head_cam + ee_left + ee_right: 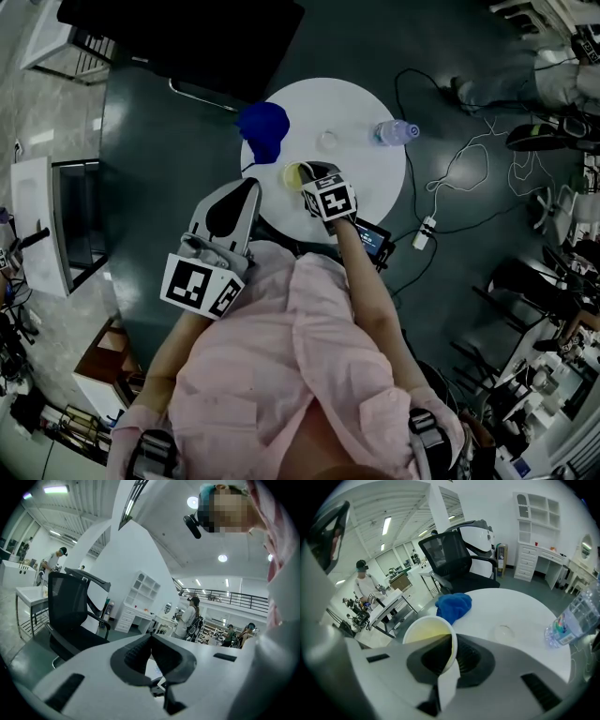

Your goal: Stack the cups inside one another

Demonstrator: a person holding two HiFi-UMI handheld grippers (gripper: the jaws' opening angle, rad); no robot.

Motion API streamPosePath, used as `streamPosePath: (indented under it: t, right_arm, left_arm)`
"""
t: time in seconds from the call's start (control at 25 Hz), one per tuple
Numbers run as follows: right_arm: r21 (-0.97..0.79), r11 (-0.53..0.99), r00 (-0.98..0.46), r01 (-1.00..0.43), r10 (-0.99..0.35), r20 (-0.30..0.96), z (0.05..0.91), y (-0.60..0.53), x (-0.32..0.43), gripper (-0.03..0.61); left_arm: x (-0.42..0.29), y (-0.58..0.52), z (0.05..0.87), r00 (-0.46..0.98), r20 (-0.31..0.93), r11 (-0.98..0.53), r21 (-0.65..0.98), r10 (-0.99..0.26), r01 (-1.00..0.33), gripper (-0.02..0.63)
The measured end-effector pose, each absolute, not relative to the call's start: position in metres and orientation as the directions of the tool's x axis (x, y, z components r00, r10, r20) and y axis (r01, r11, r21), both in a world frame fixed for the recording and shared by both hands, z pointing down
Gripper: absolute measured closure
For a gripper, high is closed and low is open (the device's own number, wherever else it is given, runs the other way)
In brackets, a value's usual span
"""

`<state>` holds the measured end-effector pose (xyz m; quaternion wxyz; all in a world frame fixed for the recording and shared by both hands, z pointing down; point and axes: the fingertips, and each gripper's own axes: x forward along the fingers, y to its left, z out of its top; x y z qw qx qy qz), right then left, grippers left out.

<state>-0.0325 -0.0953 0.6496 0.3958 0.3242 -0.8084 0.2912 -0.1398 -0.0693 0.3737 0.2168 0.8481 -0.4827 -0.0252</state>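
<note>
A white paper cup (424,637) with a pale yellow inside hangs tilted over the near left part of the round white table (525,604). My right gripper (453,649) is shut on its wall, one jaw inside the rim and one outside. In the head view this cup (293,175) sits just ahead of the right gripper (317,181). A clear plastic cup (502,633) stands upright on the table, to the right and beyond; the head view shows it as the clear cup (327,141). My left gripper (228,211) hovers off the table's left side, its jaws together on nothing (151,645).
A crumpled blue cloth (262,128) lies at the table's left edge and a clear water bottle (395,131) lies at its right. A dark device with a lit screen (374,240) is near the front edge. A black chair (452,557) stands behind; cables and a power strip (424,232) lie on the floor.
</note>
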Motion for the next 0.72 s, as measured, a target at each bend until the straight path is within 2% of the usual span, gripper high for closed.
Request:
streamPosePath:
  t: [0.72]
  right_arm:
    - [-0.15, 0.707, -0.484, -0.692, -0.299, 0.822, 0.645, -0.095, -0.045, 0.54]
  left_arm:
    - [-0.137, -0.072, 0.374, 0.541, 0.166, -0.45, 0.389, -0.824, -0.804, 0.595]
